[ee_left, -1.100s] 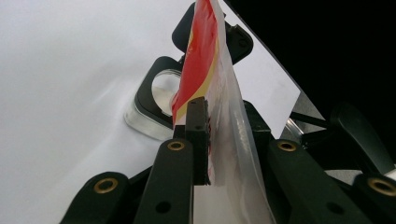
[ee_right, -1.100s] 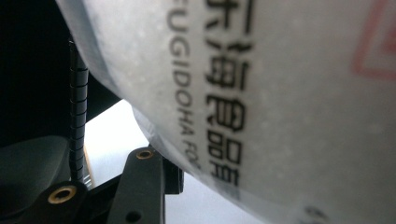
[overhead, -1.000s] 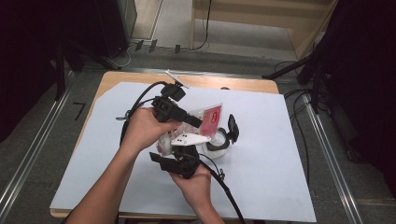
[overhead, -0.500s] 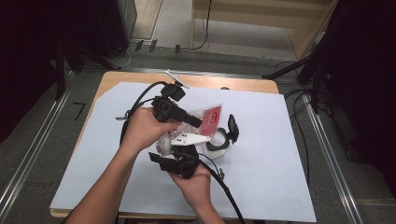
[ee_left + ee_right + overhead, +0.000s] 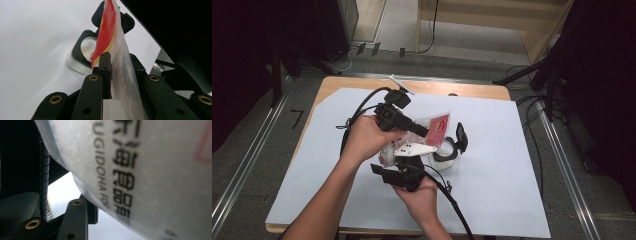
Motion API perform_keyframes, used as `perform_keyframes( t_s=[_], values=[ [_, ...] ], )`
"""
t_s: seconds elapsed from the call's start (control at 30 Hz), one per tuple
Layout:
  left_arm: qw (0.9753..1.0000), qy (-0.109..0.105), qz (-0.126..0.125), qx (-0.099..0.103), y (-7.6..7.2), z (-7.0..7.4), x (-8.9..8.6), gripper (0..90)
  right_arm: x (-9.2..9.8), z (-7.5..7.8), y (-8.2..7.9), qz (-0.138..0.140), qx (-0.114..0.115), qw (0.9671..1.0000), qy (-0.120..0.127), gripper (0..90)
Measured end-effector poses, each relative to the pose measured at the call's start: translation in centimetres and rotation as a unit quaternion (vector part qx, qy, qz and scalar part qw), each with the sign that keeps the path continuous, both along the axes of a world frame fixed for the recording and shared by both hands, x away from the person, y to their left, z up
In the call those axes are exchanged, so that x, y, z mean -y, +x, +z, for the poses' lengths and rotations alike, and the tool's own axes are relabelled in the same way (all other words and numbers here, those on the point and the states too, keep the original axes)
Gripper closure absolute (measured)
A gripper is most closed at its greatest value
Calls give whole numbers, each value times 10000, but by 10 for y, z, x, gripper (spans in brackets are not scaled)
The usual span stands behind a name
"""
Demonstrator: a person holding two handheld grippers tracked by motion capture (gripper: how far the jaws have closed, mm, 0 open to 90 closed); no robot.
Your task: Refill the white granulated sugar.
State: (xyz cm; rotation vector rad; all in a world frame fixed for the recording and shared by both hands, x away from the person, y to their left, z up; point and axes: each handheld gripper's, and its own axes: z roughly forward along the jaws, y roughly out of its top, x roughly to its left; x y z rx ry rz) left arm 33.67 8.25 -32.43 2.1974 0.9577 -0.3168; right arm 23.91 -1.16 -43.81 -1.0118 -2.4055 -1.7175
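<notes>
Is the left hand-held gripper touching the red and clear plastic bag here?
Touching. The left gripper view shows the left hand-held gripper with its black jaws closed on the plastic bag, the film pinched between them.

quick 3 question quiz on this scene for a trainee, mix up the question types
1. True or false: the left gripper has its jaws shut on the plastic bag.
2. What lies on the white sheet just past the bag? A) a clear container with a black open lid B) a metal spoon C) a blue cup
3. Fill in: the print on the bag, seen in the right gripper view, is coloured ____.

Key: 1 true; 2 A, the container; 3 black.
</notes>
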Motion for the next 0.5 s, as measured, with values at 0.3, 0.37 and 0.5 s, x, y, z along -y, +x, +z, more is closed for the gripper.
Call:
perform_keyframes(
  t_s=[0.3,0.37,0.5],
  values=[
    [10000,11,-30,-10,0,0,0,772,0,-1,0,13,13,10000,6,615],
    [10000,15,-38,-7,0,-1,0,771,-1,-1,0,14,17,10000,6,613],
    [10000,18,-35,-1,0,0,0,771,-1,-1,0,12,29,10000,-9,617]
  ],
)
